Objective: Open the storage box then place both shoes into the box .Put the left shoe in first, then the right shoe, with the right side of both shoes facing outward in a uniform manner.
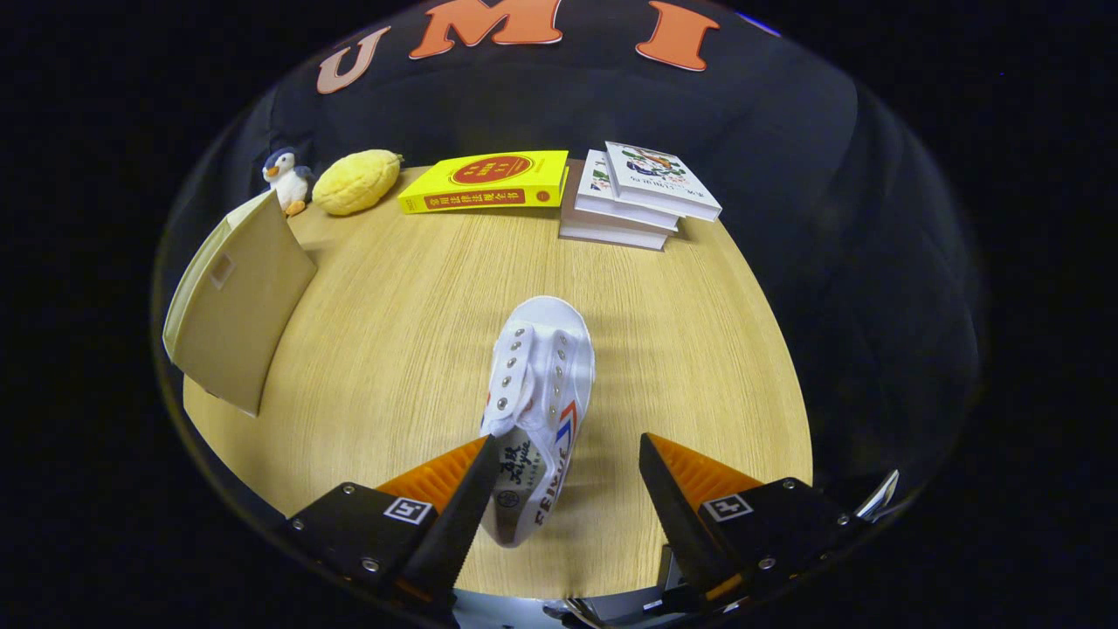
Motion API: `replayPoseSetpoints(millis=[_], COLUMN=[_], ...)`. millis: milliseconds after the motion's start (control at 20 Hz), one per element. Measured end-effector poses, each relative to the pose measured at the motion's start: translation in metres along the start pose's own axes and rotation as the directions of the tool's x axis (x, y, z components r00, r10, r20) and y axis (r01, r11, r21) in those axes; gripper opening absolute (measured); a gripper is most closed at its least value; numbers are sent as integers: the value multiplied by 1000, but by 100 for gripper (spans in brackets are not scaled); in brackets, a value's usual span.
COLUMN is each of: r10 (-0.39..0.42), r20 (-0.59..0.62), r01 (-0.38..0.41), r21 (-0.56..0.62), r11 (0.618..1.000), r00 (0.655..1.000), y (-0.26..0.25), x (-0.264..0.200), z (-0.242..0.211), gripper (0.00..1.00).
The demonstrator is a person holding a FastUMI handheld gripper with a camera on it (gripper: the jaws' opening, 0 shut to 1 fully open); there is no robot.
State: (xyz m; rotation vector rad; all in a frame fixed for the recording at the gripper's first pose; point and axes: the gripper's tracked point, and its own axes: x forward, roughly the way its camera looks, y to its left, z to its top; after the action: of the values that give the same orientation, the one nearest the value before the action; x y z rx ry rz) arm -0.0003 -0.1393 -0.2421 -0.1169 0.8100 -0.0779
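**Tongs spread over one shoe**

Gripper view: tongs [568, 485] spread wide, pinching nothing. White shoe [540, 397] lies on the wooden bench [393, 349], heel between the fingers and close against the left one, toe pointing away. Beige storage box [236, 301] sits well off to the left, its lid tilted up. Beyond: yellow book [486, 181], stack of books [642, 194], yellow plush [355, 182], toy penguin [286, 180].

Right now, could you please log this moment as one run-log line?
hand-held gripper: open, straddling heel | white shoe: on table, against one finger, ungrasped | storage box: beside penguin toy
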Motion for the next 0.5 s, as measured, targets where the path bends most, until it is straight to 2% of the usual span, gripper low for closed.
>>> replayPoseSetpoints(millis=[300,500], r10=[-31,-39], r20=[-26,-29], r01=[29,37], r21=[-55,-62], r11=[998,997], r00=[999,999], y=[-3,1], x=[20,35], z=[-8,-4], gripper=[89,80])
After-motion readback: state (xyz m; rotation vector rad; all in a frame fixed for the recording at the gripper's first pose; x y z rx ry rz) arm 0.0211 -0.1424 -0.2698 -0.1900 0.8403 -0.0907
